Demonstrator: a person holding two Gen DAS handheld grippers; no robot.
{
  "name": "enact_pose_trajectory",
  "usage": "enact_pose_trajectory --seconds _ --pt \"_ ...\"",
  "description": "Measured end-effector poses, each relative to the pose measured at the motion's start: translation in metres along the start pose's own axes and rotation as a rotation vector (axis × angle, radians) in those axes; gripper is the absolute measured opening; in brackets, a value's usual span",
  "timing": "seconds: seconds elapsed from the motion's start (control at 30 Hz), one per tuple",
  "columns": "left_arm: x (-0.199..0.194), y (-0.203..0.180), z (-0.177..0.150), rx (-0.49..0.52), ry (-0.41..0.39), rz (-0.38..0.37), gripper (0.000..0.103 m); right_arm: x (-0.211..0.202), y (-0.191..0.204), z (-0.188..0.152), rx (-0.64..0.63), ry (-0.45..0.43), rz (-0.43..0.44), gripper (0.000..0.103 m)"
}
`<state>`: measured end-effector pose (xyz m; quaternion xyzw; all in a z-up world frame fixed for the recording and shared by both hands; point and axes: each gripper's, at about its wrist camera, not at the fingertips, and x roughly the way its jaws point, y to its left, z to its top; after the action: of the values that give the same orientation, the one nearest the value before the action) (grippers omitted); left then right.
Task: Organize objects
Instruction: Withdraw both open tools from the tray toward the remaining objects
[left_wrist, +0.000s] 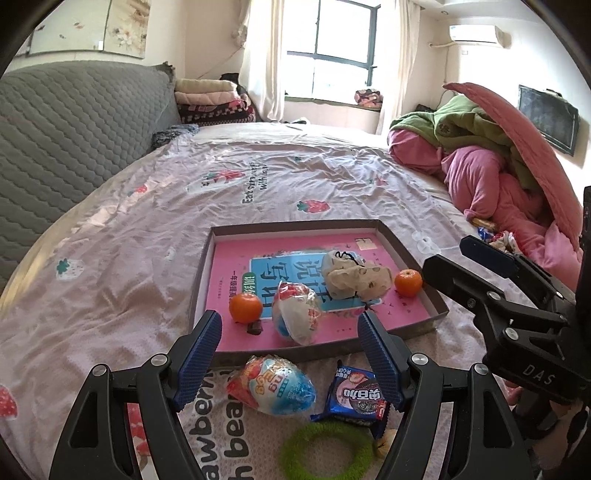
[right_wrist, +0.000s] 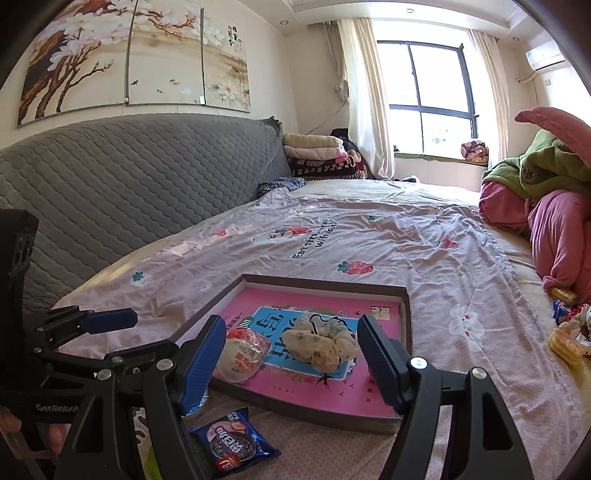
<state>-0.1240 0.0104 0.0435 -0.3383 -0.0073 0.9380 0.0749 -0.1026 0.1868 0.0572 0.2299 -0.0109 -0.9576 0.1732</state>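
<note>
Bed (left_wrist: 122, 236) carries shallow tray (left_wrist: 436, 314); two oranges, wrapped egg, cloth scrunchie already inside. Left gripper (left_wrist: 290, 354) spread wide, empty, hangs over second wrapped egg (left_wrist: 271, 386) on the sheet just short of tray's near wall, long axis crosswise. Right gripper (right_wrist: 291, 354) likewise wide, empty, further off. Blue cookie packet (left_wrist: 356, 397) beside egg. Green ring (left_wrist: 325, 448) partly cut off; small dark piece in tray unreadable.

Shallow grey tray (left_wrist: 406, 242) on the bed holds a pink book, two oranges (left_wrist: 245, 307) at 7 and 3 o'clock, one wrapped snack (left_wrist: 295, 317), a cream scrunchie (left_wrist: 356, 275). Outside, at 6 o'clock: egg-shaped packet (left_wrist: 273, 384), blue biscuit packet (left_wrist: 354, 397), green ring (left_wrist: 325, 448).
</note>
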Motion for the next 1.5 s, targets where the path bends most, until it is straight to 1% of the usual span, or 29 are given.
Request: enact_pose_trajectory --seconds 0.37,0.9,1.1,1.37,1.5 --pt "-0.018 -0.007 -0.003 0.027 0.001 0.020 0.077 -0.013 0.003 -0.002 0.001 -0.014 0.003 0.073" --pt "-0.018 -0.006 -0.018 0.015 0.031 0.033 0.077 -0.018 0.011 -0.019 -0.015 0.028 -0.039 0.073" --pt "-0.020 -0.006 -0.023 0.019 0.042 0.041 0.077 -0.025 0.013 -0.026 -0.005 0.037 -0.031 0.073" --pt "-0.025 -0.002 -0.026 0.015 0.049 0.049 0.077 -0.035 0.018 -0.031 -0.033 0.028 -0.048 0.073" --pt "-0.028 -0.002 -0.027 0.018 0.048 0.055 0.077 -0.038 0.020 -0.033 -0.035 0.026 -0.043 0.073"
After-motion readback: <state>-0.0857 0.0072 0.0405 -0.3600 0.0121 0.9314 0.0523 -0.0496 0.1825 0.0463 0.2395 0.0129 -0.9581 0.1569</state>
